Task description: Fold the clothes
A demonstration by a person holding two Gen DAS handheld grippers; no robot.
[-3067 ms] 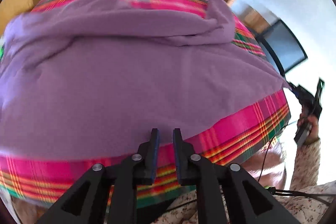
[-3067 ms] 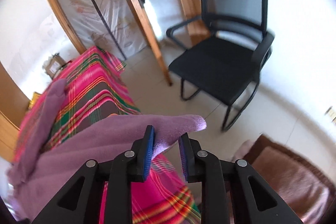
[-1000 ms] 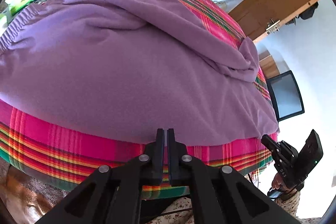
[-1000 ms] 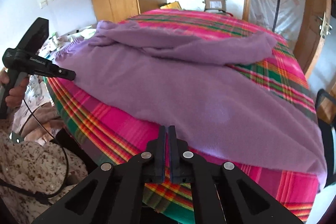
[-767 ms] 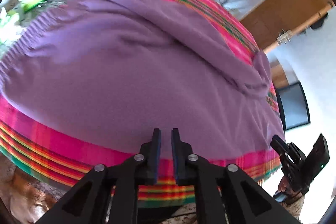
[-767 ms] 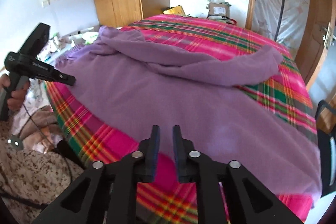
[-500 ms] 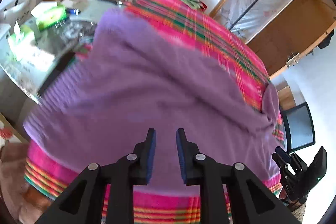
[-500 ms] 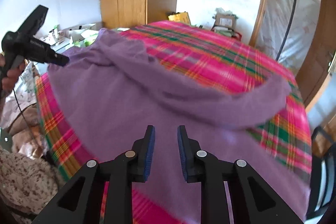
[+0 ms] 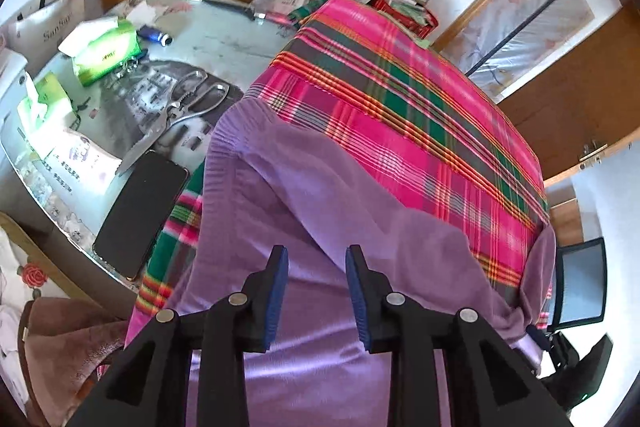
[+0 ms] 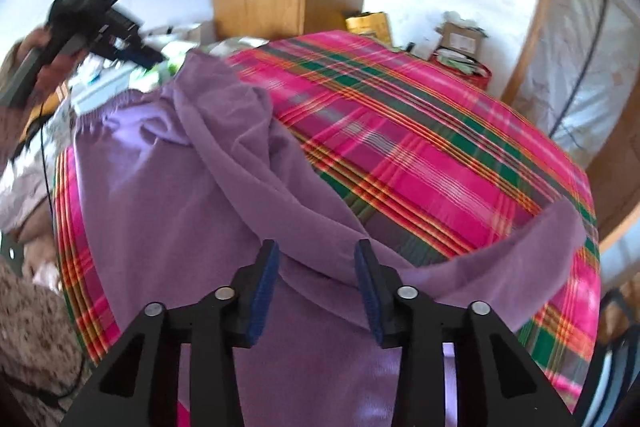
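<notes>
A purple garment (image 9: 320, 211) lies spread on a table under a pink, green and orange plaid cloth (image 9: 420, 115). In the right wrist view the purple garment (image 10: 192, 211) shows a long sleeve or leg running to the right edge of the plaid cloth (image 10: 420, 131). My left gripper (image 9: 316, 259) is open and empty, hovering over the garment near its ribbed hem. My right gripper (image 10: 316, 255) is open and empty, over the folded ridge of the garment. The left gripper also shows in the right wrist view (image 10: 136, 53), at the far left.
A side table (image 9: 224, 39) on the left holds a black phone (image 9: 140, 215), metal shears (image 9: 176, 111), tissue packs (image 9: 104, 53) and clutter. Wooden wardrobe and door stand behind. A black chair (image 9: 580, 283) is at the right edge.
Both grippers went from shut to open and moved forward and up over the garment. The views now look further across the table, toward the far edge.
</notes>
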